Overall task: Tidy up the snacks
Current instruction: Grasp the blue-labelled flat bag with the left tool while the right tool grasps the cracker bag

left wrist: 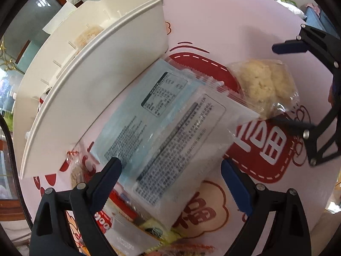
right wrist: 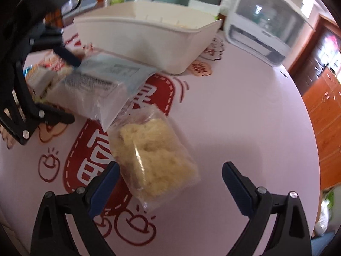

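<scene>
Both grippers (left wrist: 170,179) (right wrist: 170,181) are hovering with fingers wide; right one's lining up on the cookie (right wrist: 153,160) near the bin (right wrist: 149,40), so I'd be pinching the wrapper's middle.

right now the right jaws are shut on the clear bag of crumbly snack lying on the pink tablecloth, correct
Not quite. The right gripper has its jaws open, the clear bag of crumbly snack lying loose between them on the pink tablecloth, as the right wrist view shows.

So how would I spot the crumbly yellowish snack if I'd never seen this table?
Find the long white bin on the pink tablecloth. In front of it lie flat printed packets; beside them sits the clear bag of pale crumbly cake. It alone is lumpy and see-through, with no printed label.
</scene>
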Tool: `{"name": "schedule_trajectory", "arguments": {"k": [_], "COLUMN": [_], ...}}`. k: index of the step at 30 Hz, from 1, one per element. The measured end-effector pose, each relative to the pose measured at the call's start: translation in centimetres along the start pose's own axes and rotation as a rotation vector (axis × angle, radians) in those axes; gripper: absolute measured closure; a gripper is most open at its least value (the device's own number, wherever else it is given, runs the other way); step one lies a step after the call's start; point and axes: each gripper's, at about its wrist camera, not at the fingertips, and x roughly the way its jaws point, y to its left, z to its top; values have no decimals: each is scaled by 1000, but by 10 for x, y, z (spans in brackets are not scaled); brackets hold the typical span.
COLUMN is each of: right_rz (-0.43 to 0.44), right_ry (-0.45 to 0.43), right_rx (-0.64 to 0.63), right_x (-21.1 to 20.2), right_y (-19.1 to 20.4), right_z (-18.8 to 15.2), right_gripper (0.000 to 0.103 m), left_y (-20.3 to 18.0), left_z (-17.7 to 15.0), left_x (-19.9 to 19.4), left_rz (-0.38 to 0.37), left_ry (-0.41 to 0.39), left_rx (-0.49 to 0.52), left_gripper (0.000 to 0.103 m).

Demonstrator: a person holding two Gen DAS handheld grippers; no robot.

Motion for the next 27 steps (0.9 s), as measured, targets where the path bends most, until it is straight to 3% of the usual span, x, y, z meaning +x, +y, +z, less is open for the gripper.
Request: {"name": "schedule_trajectory", "arguments": {"k": [5,9,10,15,20,27], "right_rz": [31,27,20,-12,-16,-21], "right_ry": [-16,-26,-28,-55,-70,-129], "right_rx": [24,79,93,159,211,243], "right_x": [1,-1,-2,-11,-23,-51], "right_y": [5,4,4,8,15,18], "right_z": [1,0,0,-4,-10,-13], "right_gripper": [12,32,39,54,60,61], "left_y": [-3,-1,0,-7,3,8], "left_z": [8,14,15,18,17,8], "left_x": [9,6,4,-16,-32,-62], "left_rz": [26,21,19,44,23,-4], "left_ry": [8,-2,-9,-40,-80,-145], "left_rx": [28,14,6,3,-86,-164], "left_gripper": [9,22,29,74,93,98]}}
